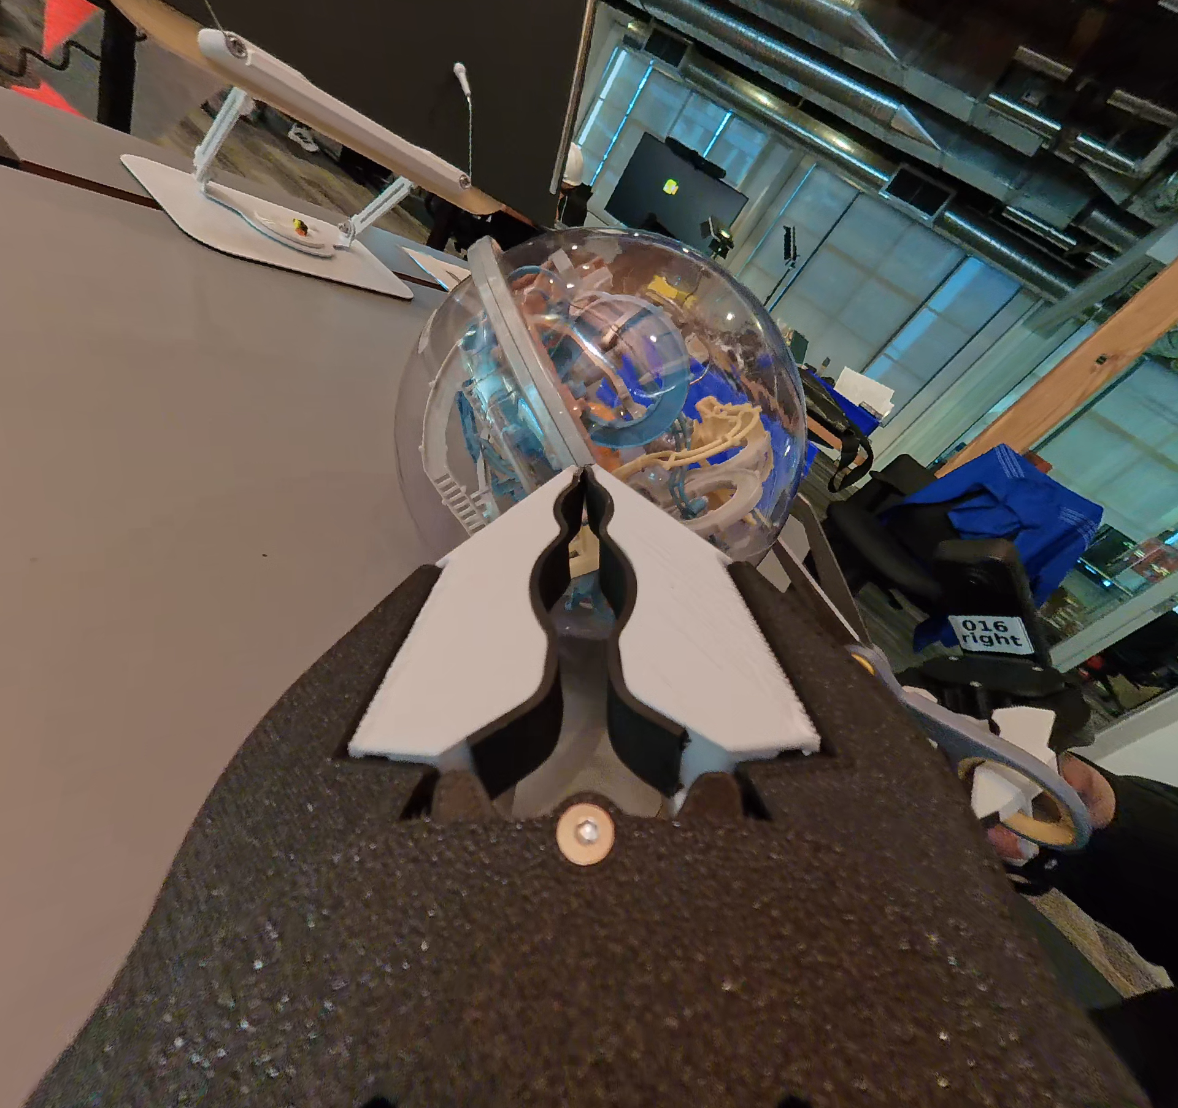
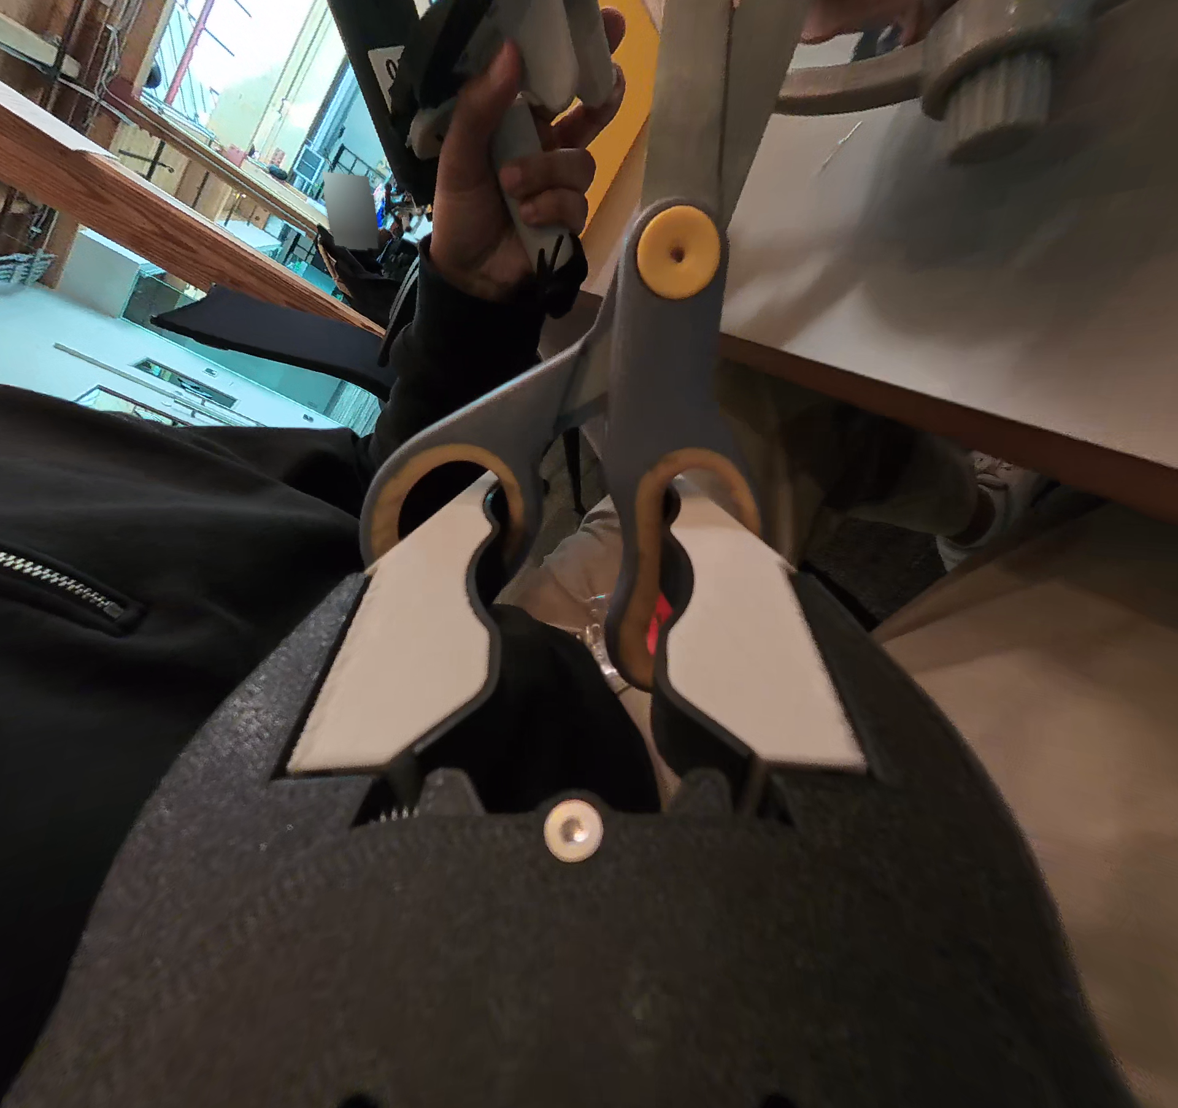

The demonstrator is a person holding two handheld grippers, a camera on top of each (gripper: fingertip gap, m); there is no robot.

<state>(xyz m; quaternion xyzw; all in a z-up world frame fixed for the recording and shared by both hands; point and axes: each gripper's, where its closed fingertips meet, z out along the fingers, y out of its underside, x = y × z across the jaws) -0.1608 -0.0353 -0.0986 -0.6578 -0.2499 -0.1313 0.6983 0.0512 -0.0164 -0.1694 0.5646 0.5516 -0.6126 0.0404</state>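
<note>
A clear plastic maze ball (image 1: 669, 344) with a grey rim sits at the grey table's (image 1: 159, 440) near edge. My left gripper (image 1: 583, 472) is shut, its tips pinched together at the lower end of that rim. My right gripper (image 2: 583, 504) is open, with one finger through each handle loop of grey scissors with a yellow pivot (image 2: 679, 249). The scissors' blades are nearly closed and point up at the ball's grey underside (image 2: 981, 76). In the left wrist view the scissors (image 1: 994, 752) show low at the right, below the table.
A white stand with a slanted bar on a white baseplate (image 1: 268, 229) stands farther back on the table. Black chairs draped in blue cloth (image 1: 994, 516) are at the right. A hand (image 2: 510, 185) holds the left gripper. A black jacket (image 2: 127, 567) and the table edge (image 2: 956, 414) are close. Left tips to right tips: about 25 cm.
</note>
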